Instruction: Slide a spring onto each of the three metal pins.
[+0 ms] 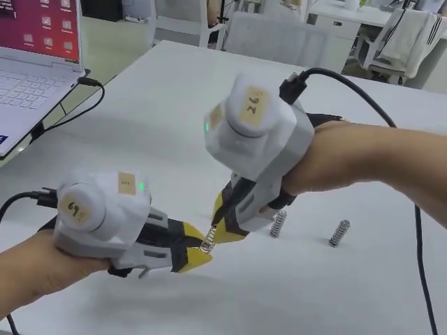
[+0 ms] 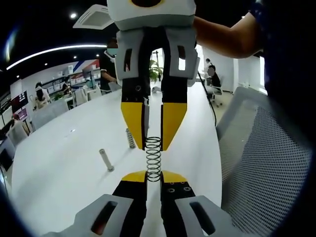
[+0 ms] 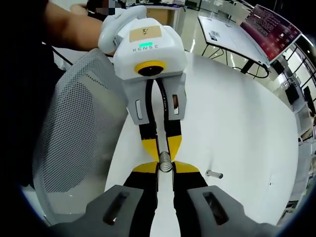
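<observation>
Head view: my left claw (image 1: 202, 249) and right claw (image 1: 218, 230) meet tip to tip, both clamped on one small coiled steel spring (image 1: 207, 241). Left gripper view: the spring (image 2: 153, 158) rises from my claw's tips. Right gripper view: it sits pinched between my tips.

A white worktop (image 1: 154, 105) is being lit evenly, with an open laptop (image 1: 31, 63) being carried at its ten o'clock edge. A grey mesh chair (image 1: 279, 38) is being kept at twelve o'clock, with office desks (image 1: 342, 17) being seen beyond.
</observation>
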A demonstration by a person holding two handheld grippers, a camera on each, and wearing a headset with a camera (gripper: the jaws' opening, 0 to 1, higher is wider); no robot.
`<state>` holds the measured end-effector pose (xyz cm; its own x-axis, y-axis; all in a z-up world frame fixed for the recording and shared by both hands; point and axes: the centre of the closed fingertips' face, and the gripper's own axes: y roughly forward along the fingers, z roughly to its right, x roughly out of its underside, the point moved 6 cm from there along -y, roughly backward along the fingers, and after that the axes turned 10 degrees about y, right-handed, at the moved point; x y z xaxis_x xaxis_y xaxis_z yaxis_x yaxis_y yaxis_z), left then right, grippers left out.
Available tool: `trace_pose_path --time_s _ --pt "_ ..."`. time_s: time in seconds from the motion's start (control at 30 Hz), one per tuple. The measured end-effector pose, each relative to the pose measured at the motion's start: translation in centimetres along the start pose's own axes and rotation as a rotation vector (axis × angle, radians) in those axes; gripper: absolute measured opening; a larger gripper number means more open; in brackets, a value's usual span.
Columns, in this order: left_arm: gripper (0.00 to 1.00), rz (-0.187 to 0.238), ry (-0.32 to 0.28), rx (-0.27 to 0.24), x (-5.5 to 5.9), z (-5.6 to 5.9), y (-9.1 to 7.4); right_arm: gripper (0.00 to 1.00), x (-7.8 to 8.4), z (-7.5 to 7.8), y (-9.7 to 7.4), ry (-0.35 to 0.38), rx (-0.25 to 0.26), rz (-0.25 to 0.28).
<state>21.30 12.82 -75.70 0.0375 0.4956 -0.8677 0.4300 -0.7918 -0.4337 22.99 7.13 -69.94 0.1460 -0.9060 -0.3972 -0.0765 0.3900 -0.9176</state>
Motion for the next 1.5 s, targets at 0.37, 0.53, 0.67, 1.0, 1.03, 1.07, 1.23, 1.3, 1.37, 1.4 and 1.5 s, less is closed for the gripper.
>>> trace_pose_path --time_s 0.37,0.53,0.67,1.0,1.03,1.07,1.23,1.3,1.37,1.4,1.5 --pt "0.01 0.042 -0.027 -0.015 0.0 -0.2 -0.3 0.08 -0.3 0.3 -0.1 0.029 -0.015 0.036" --pt "0.01 0.069 -0.038 -0.026 -0.3 -0.4 -0.6 0.08 -0.3 0.4 0.1 0.032 -0.013 0.035" --pt "0.01 0.072 -0.039 -0.026 -0.4 -0.2 -0.6 0.09 -0.4 0.3 0.1 0.036 -0.019 0.042" --pt "0.01 0.094 -0.033 -0.03 -1.6 -0.1 -0.9 0.09 -0.5 0.3 0.4 0.039 -0.026 0.046" --pt "0.01 0.097 -0.031 -0.03 -1.7 -0.1 -0.9 0.09 -0.5 0.3 0.3 0.038 -0.025 0.048" --pt "0.01 0.099 -0.028 -0.029 -1.9 0.0 -0.9 0.09 -0.6 0.3 0.4 0.038 -0.027 0.047" --pt "0.01 0.091 -0.017 -0.026 -2.1 0.1 -0.8 0.09 -0.4 0.3 0.4 0.039 -0.029 0.043" --pt "0.02 0.091 -0.017 -0.026 -2.0 0.1 -0.8 0.09 -0.3 0.3 0.4 0.04 -0.03 0.042" --pt "0.02 0.092 -0.022 -0.026 -2.0 0.1 -0.7 0.09 -0.3 0.3 0.5 0.036 -0.028 0.039" --pt "0.02 0.091 -0.019 -0.028 -1.9 0.1 -0.6 0.09 -0.3 0.3 0.5 0.035 -0.027 0.036" --pt "0.02 0.094 -0.026 -0.032 -1.9 0.0 -0.6 0.09 -0.3 0.4 0.5 0.035 -0.025 0.037"
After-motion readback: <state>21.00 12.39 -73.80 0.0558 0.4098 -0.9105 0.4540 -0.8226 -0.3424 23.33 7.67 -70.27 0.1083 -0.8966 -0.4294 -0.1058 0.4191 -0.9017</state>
